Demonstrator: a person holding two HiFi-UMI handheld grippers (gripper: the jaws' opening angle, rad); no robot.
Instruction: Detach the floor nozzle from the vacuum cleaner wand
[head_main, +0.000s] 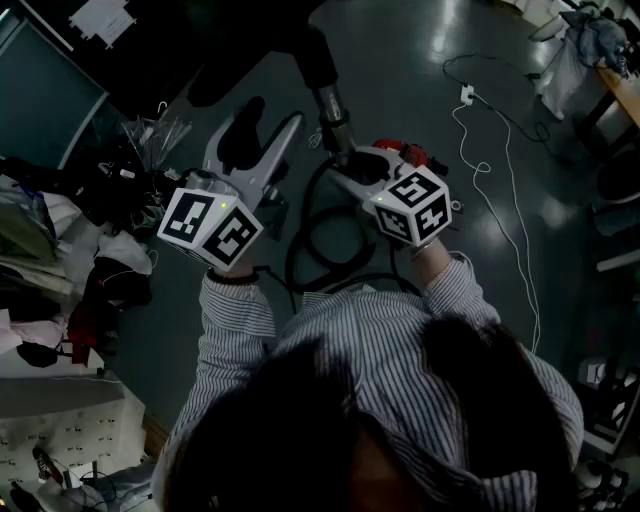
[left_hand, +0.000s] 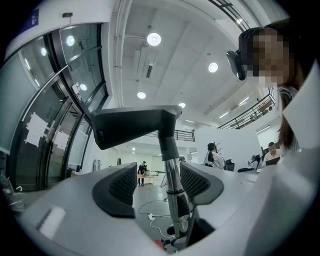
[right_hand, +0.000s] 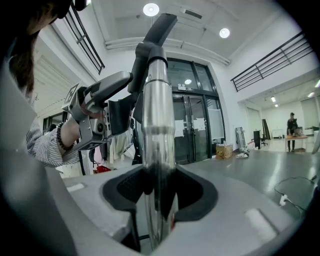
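right gripper (right_hand: 159, 192) fingers clench the stiff, likely slick metal wand (right_hand: 157, 110). left gripper (left_hand: 160, 186) fingers, released, straddle the wand; best grip the rigid floor nozzle (left_hand: 132, 125) by its neck at the wand's end.

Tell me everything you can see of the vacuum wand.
The wand is a shiny silver metal tube, pointing up toward the ceiling. The right gripper is shut around its lower stretch, with a dark pad on each side. Higher up it joins a dark plastic neck leading to the flat dark floor nozzle, still attached. The left gripper is open; the tube shows between its pads, but contact is unclear.
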